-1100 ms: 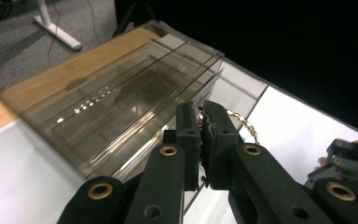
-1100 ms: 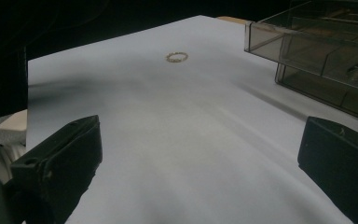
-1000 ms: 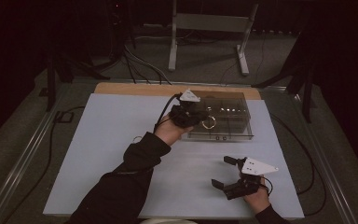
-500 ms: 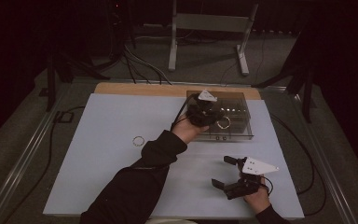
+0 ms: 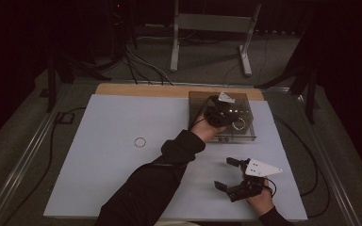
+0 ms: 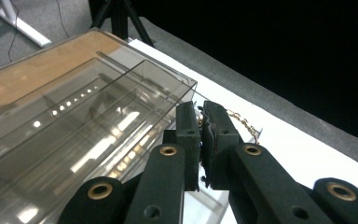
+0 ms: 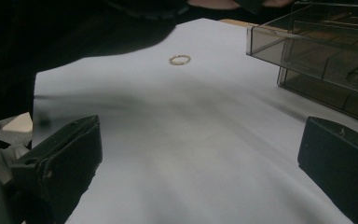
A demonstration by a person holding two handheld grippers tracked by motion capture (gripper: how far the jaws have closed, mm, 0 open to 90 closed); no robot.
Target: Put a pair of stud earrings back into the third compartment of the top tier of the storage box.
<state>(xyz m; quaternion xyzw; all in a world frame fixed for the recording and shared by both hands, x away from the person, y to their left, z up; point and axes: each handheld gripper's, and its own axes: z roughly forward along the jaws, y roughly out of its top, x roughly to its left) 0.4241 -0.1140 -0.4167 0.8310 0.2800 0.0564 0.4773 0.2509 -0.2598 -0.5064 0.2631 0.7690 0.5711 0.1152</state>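
Now the left gripper [image 5: 224, 109] is over the clear plastic box [image 5: 245, 134] at the far right of the counter [image 5: 108, 188], and its fingers [image 6: 189, 135] are pressed together on a thin gold chain [image 6: 243, 125]. In the left gripper view the links hang out past the fingertips, over the rim of the box and the white counter behind it. I judge that the step in hand is to put this chain into one compartment of the box.

To do it well, the hand should bring the fingertips down inside the walls of the chosen compartment before letting go, so that no part of the chain stays hanging over a divider or over the rim. The chain is light and loose, so a slow descent is better, and the release should be wide enough that the links do not stick to a pad. In the high view one gold ring-shaped piece [image 5: 238, 124] already lies in the box just right of the gripper; I cannot tell in which compartment exactly.

The right gripper [image 5: 230, 175] rests at the near right of the counter, well apart from the box, and its fingers [image 7: 67, 154] stand wide apart with nothing between them. A second gold bracelet [image 5: 140, 141] lies alone on the counter, left of the box.
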